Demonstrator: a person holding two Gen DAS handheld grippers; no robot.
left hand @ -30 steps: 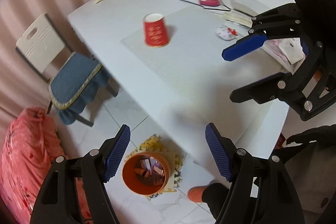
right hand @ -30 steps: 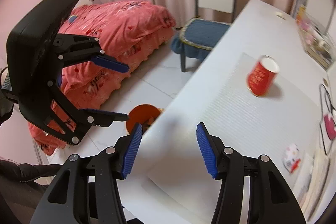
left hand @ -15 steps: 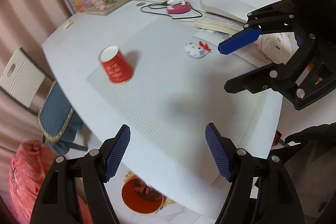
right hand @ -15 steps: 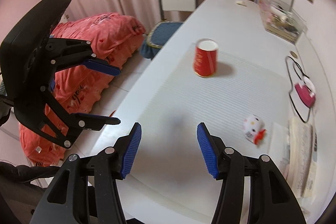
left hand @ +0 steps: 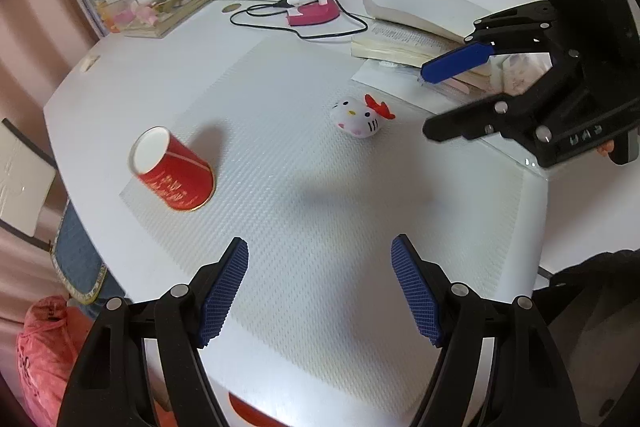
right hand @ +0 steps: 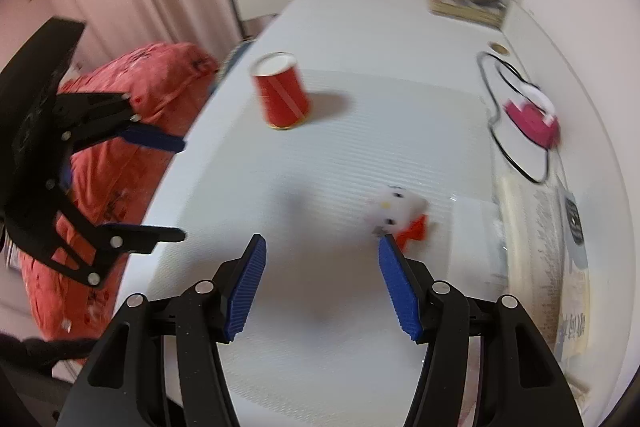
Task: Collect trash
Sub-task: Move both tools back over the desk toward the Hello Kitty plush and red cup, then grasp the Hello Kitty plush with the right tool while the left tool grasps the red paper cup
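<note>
In the left wrist view, the left gripper (left hand: 319, 287) at the bottom of the frame stands wide apart with nothing between its blue ribbed pads, above a white textured mat (left hand: 304, 187). A red paper cup (left hand: 173, 169) stands upside down at centre left; a small white cat-face toy with a red bow (left hand: 358, 118) lies right of centre.

In the blurred right wrist view, the right gripper (right hand: 322, 287) at the bottom is opening and empty. The cup (right hand: 282, 95) sits above centre, the toy (right hand: 396, 213) just above the right pad.
</note>
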